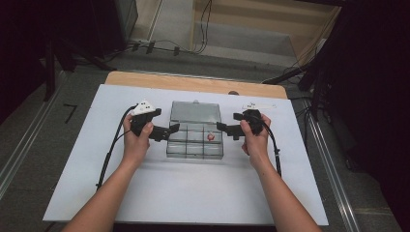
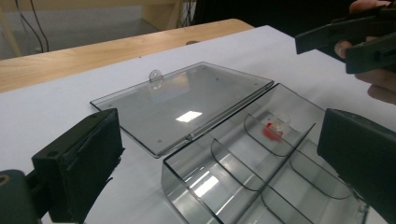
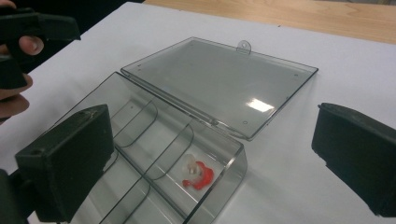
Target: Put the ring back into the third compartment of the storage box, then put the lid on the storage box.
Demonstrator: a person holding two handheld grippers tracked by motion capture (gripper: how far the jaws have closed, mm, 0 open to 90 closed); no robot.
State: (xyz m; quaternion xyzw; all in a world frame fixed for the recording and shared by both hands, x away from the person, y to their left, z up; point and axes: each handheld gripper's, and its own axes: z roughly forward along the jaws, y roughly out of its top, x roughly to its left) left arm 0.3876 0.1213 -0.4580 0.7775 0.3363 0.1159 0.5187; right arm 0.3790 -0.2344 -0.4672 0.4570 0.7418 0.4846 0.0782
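The left gripper (image 1: 170, 131) and right gripper (image 1: 223, 127), jaws spread and holding nothing, flank the clear compartment box (image 1: 195, 143) on the white table (image 1: 193, 193), its lid (image 1: 195, 112) lying open flat behind, a small red-and-white object (image 1: 211, 137) inside one right-hand compartment.

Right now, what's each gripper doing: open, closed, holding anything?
Left gripper: open, holding nothing, beside the clear box.
Right gripper: open, holding nothing, at the box's other side.

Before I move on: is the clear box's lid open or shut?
Open: the lid lies flat on the table behind the clear box.
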